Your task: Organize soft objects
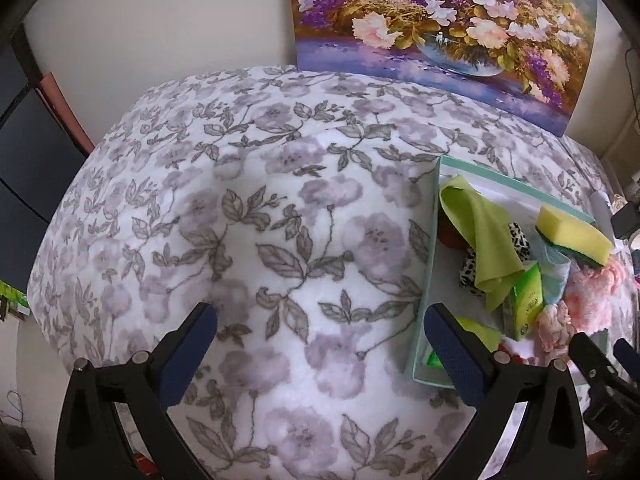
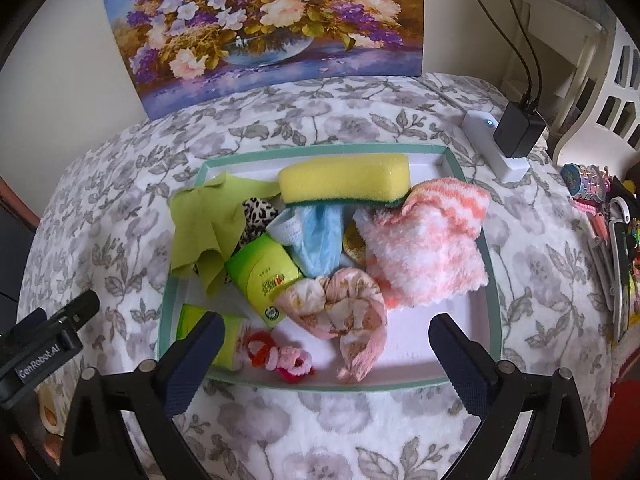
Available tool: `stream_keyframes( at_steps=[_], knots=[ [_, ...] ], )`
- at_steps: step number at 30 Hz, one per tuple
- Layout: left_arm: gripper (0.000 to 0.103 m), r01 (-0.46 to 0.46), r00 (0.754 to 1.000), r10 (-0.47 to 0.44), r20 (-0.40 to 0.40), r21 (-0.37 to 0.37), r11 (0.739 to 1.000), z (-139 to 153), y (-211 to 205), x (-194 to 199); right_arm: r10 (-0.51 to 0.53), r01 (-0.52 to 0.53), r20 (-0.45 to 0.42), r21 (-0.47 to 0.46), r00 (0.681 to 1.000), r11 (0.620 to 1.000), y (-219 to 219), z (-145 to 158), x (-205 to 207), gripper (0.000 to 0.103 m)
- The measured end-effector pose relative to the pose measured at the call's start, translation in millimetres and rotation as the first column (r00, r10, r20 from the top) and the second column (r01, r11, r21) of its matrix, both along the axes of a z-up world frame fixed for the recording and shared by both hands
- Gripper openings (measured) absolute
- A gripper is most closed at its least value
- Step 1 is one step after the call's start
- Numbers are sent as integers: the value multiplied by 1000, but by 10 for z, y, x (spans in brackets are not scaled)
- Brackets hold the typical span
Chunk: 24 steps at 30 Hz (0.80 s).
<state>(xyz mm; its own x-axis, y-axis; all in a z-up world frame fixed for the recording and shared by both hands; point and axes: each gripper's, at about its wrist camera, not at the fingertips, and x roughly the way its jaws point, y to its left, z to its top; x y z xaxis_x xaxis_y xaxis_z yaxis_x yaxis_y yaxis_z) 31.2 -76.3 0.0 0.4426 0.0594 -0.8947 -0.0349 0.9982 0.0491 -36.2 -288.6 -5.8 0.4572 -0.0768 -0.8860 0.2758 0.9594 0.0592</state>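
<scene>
Left of the tray (image 1: 430, 240), bare floral blanket (image 1: 248, 208) under the wide-open left tool (image 1: 320, 340).

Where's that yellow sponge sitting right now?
The yellow sponge lies at the back of the green-rimmed tray, seen from the right wrist view, resting partly on the blue cloth and beside the fluffy pink-and-white cloth.

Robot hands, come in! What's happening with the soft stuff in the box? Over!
Both tools open, holding nothing: left tool over the flowery blanket, right tool facing the tray. Sponge, fluffy pink cloth, green cloth piled inside. Nothing blocking.
</scene>
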Motion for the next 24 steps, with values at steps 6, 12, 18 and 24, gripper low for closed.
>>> stream_keyframes(
  at_steps=[6, 12, 18, 24],
  knots=[
    [103, -4, 1000, 4, 12, 30, 1000, 20, 21, -142, 10, -10, 9, -10, 1000, 1000, 63, 13, -107, 103],
    [103, 29, 999, -31, 33, 66, 997, 62, 18, -293, 19, -19, 10, -23, 1000, 1000, 130, 14, -181, 103],
    [103, 54, 997, -59, 46, 107, 993, 77, 2, -399, 21, -20, 12, -33, 1000, 999, 167, 9, -263, 103],
    [103, 43, 998, -48, 42, 102, 994, 67, 64, -463, 19, -19, 11, -40, 1000, 999, 194, -7, -335, 103]
  ],
)
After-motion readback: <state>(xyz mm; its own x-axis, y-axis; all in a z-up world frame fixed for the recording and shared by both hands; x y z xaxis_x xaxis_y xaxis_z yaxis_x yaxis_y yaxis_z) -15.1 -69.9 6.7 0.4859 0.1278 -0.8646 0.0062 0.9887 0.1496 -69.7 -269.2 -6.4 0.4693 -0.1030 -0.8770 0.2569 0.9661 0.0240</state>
